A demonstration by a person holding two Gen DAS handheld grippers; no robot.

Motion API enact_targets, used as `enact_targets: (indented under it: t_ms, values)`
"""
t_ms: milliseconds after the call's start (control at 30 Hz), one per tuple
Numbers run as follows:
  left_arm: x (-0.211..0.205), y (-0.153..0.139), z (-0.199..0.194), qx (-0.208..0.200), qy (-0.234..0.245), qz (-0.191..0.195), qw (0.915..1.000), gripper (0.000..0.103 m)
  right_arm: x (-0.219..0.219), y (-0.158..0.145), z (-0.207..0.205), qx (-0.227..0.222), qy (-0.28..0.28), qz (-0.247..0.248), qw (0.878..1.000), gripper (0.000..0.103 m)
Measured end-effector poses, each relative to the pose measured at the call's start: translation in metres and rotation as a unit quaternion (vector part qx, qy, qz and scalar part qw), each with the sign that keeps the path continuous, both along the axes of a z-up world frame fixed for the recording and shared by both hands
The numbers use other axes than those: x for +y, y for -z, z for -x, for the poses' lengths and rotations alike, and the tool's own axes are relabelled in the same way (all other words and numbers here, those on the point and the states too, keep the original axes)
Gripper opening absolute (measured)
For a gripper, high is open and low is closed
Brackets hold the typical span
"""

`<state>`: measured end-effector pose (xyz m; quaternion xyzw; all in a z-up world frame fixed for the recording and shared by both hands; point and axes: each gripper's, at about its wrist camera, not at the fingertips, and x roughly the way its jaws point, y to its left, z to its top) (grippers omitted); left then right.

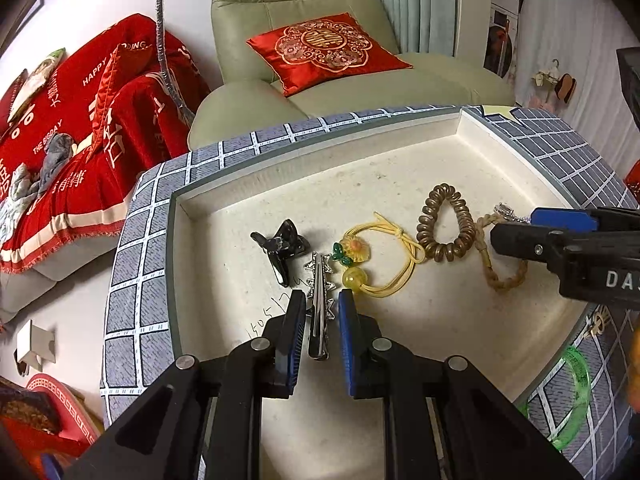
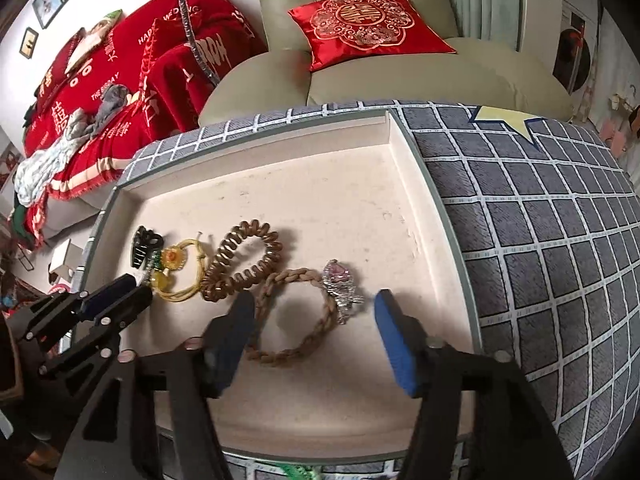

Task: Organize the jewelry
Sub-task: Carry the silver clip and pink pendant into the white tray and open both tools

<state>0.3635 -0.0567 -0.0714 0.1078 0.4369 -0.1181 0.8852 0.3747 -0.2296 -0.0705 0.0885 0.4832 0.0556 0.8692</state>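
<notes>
Inspected: cream tray (image 1: 320,136) on cloth-covered table.

Left tool (image 1: 322,296): pads only slightly apart, straddling the silver clip (image 1: 319,300). Narrow gap visible on each side; no pressing apparent. Clip flat on tray floor near the front edge, left of centre. Long axis in line with the fingers, pointing toward the far edge, so closure would fall across the narrow width. Judged correct for a pinch. Star-shaped points along the clip sides noted as likely first contact.

Right tool (image 2: 314,296): pads wide apart, clamped on nothing. Braided bracelet (image 2: 280,354) flat between them, toward the front right corner. Left pad over the loop's left side; right pad well clear of the pink charm (image 2: 340,284). Loop wider than a single strand, so closing from here judged to squash the loop rather than seize one cord. Charm side nearer the right edge.

Reach: clip nearer the left hand, bracelet nearer the right; no crossing needed.

Neighbours: black claw clip (image 1: 280,248) just beyond the silver clip to its left, yellow tie (image 1: 384,280) just to its right, coil tie (image 1: 444,220) touching the bracelet. Risk of snagging the yellow tie on lift.

Green bangle (image 1: 576,392) outside the tray, on the cloth past the right edge.
</notes>
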Motion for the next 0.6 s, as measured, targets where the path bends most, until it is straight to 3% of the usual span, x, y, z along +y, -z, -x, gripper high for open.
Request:
enact_targets:
  t_ms: [233,600]
  values:
    - [-0.001,-0.010,0.005,-0.010,-0.003,0.005,0.9999,0.033,-0.003,-0.020,0.011,-0.018,0.003,-0.035,0.999,0.081]
    - [0.001,-0.031,0.012,-0.028,-0.014,0.013,0.9994,0.033,-0.013,-0.040,0.034,-0.030,0.015,-0.061,0.998,0.082]
